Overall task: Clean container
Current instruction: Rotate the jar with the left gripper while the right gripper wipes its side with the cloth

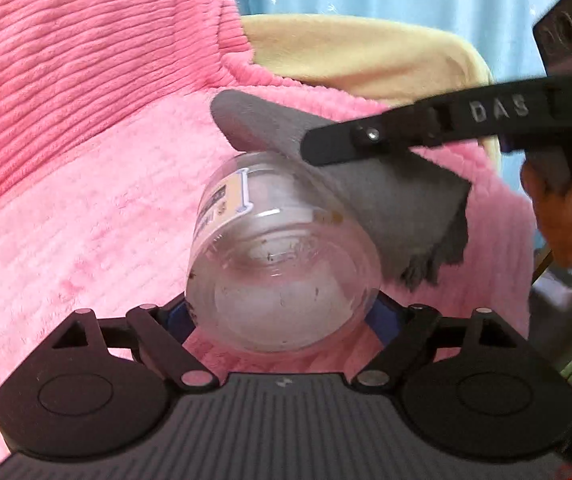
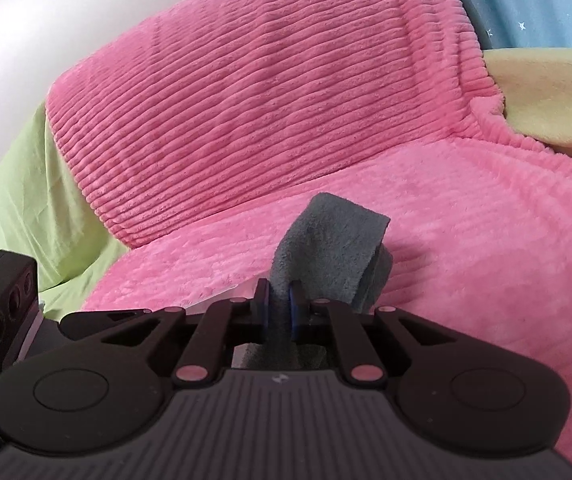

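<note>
Container: clear round plastic tub with a white label on its side; you hold it tipped on its side, base toward your left camera, above the pink ribbed plush blanket. Dark specks and a brownish smear still show on its wall.
Left gripper: left gripper has its jaws spread wide around the tub's base end, one blue pad on each side. The wall is smooth and curved, so I judge your hold shallow.
Right gripper: right gripper has its fingers pressed together, pinching a folded grey microfibre cloth; in the left view the cloth lies over the tub's upper right side.
Slip risk: push hard with the cloth and the tub may twist or squirt out of the left pads, since the force comes from the side.
Cloth risk: only a narrow fold sits in the right pads; a dragging stroke could pull it free.
Missed dirt: the cloth touches the outside only. Whether the specks sit inside or outside cannot be told; if inside, your wiping here leaves them.
Landing: the blanket is soft, so a drop looks harmless, but crumbs may spill onto it.
</note>
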{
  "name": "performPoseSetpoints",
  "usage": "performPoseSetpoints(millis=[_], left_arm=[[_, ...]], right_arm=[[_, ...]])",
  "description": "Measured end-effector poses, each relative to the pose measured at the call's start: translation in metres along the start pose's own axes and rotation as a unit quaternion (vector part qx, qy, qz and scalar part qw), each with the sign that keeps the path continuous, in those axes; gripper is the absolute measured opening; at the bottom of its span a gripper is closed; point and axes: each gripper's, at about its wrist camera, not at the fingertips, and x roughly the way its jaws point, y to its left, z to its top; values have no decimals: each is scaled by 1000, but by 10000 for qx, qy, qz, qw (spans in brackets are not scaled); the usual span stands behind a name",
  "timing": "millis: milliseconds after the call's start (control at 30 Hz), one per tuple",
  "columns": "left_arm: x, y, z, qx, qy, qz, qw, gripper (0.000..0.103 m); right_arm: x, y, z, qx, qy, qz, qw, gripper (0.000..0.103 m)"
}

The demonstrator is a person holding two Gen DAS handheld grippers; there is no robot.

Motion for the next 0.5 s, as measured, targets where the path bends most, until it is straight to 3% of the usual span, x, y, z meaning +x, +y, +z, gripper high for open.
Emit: performPoseSetpoints(millis=[100, 233, 367, 500], left_arm=[[1, -5, 0, 204, -2, 202, 9996, 86], [2, -22, -9, 1073, 19, 765, 9913, 85], [6, -20, -10, 1096, 38, 750, 9911, 85], [10, -19, -10, 1131, 91, 743, 9908, 85]], right_arm=[[-3, 4, 1, -76, 120, 60, 9999, 8], [-14, 13, 0, -122, 127, 468, 9987, 8], [-17, 35, -1, -467, 99, 1023, 9936, 8], [-2, 45, -7, -656, 219, 1094, 9916, 6]])
